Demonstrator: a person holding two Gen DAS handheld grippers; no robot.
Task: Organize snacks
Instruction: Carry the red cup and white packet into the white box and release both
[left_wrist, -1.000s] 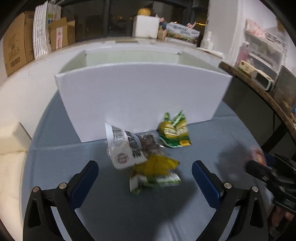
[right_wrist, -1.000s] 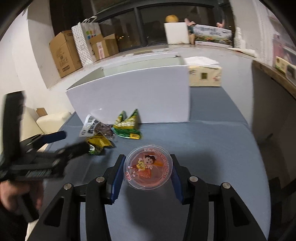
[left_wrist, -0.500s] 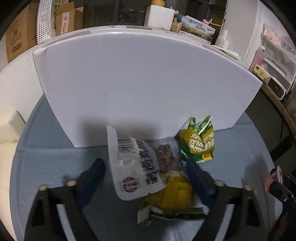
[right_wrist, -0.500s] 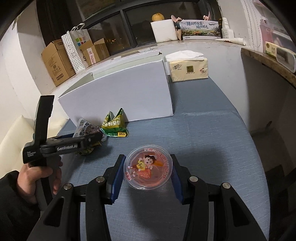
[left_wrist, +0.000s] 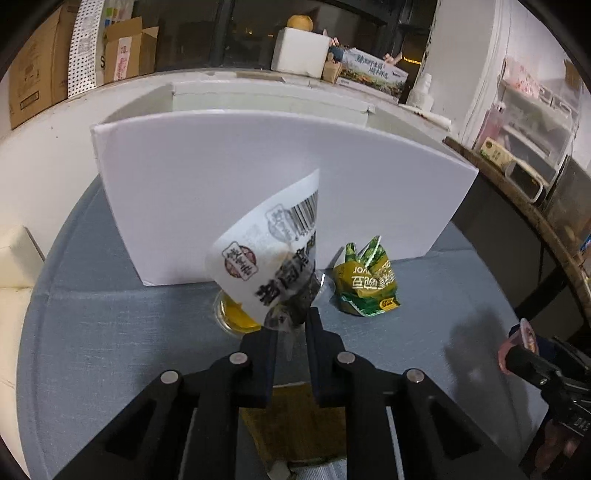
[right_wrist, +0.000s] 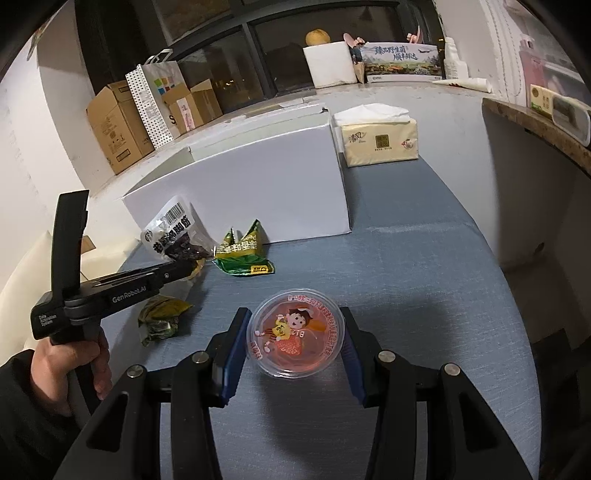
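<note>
Left wrist view: grey-blue tabletop (left_wrist: 110, 332), white box (left_wrist: 221, 177) standing open-topped at its far middle, sill behind with cardboard boxes (left_wrist: 33, 74) at left. Left gripper (left_wrist: 291, 325) is pinched tight on the clear lower end of a white packet (left_wrist: 266, 254), which is lifted and tilts up in front of the box wall. Packet has a barcode, a round red logo and black characters, with dark contents near the pinch. A yellow cup (left_wrist: 232, 314) sits on the tabletop just under it. Green pouch (left_wrist: 364, 284), crumpled, lies just right of the packet, near the box's right front corner. Right gripper (left_wrist: 524, 350) shows at the right edge, side-on.

Right wrist view: same tabletop (right_wrist: 424, 258), box (right_wrist: 258, 184) at far left, tissue pack (right_wrist: 380, 138) beside its far right corner. Right gripper (right_wrist: 295, 336) clamps a jelly cup (right_wrist: 295, 334) by both sides, above the near tabletop; clear cup, red contents, cartoon girl on lid. Left gripper (right_wrist: 188, 266) is at left with the packet (right_wrist: 170, 232) in its tip. Yellow-green wrapper (right_wrist: 160, 317) lies below it, green pouch (right_wrist: 242, 254) ahead.
</note>
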